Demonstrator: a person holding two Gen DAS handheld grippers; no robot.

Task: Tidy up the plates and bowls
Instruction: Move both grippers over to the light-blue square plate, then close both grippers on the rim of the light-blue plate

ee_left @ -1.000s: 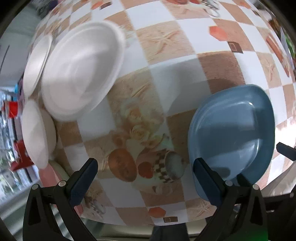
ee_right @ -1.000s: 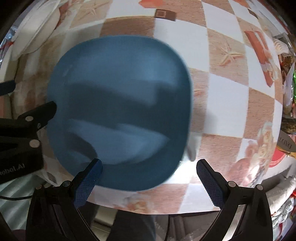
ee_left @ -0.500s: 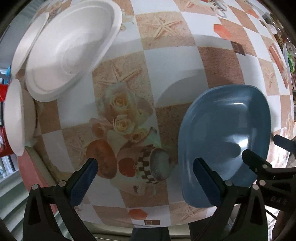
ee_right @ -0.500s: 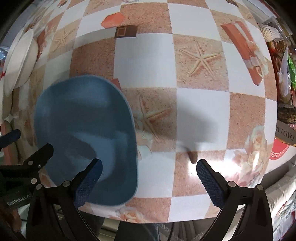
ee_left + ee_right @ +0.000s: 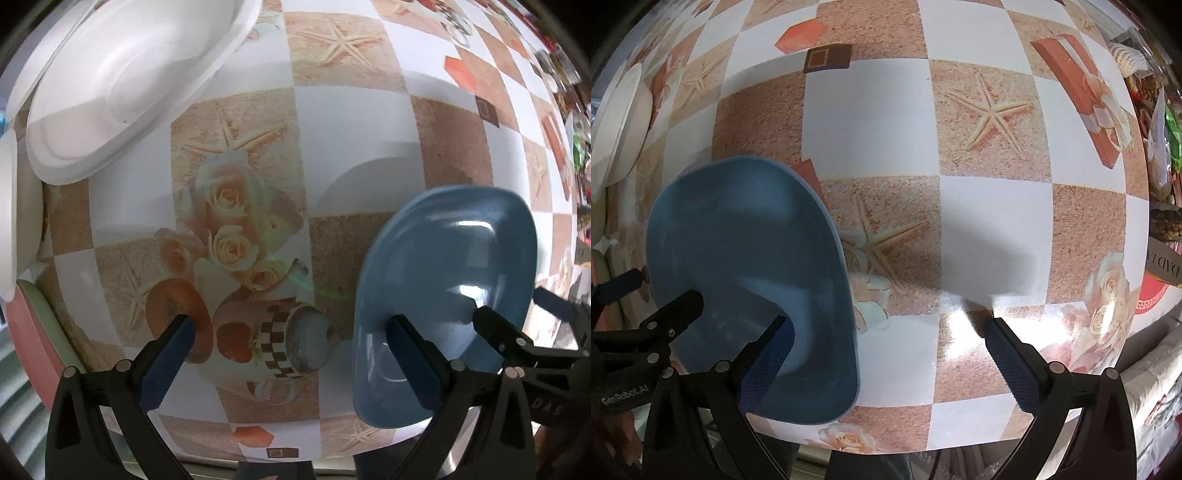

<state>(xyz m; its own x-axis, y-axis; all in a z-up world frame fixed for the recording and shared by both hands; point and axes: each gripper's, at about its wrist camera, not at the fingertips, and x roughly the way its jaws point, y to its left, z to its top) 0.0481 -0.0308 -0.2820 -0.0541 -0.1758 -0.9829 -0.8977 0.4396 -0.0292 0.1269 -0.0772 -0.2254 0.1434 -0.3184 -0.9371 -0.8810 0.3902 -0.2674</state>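
On the tablecloth (image 5: 990, 140), blue plate (image 5: 454, 280), white plates (image 5: 122, 74) left-view only, both grippers wide.

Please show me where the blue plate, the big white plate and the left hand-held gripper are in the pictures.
blue plate (image 5: 454, 280): left wrist view, on its inner floor.
big white plate (image 5: 122, 81): left wrist view, on its centre.
left hand-held gripper (image 5: 290, 345): left wrist view, midway between its open fingertips.

Left gripper (image 5: 618, 295) body, lower left of right wrist view: "GenRobot.AI". Right gripper (image 5: 532, 317) body, lower right of left wrist view: partial "DAS". Other lettering illegible.
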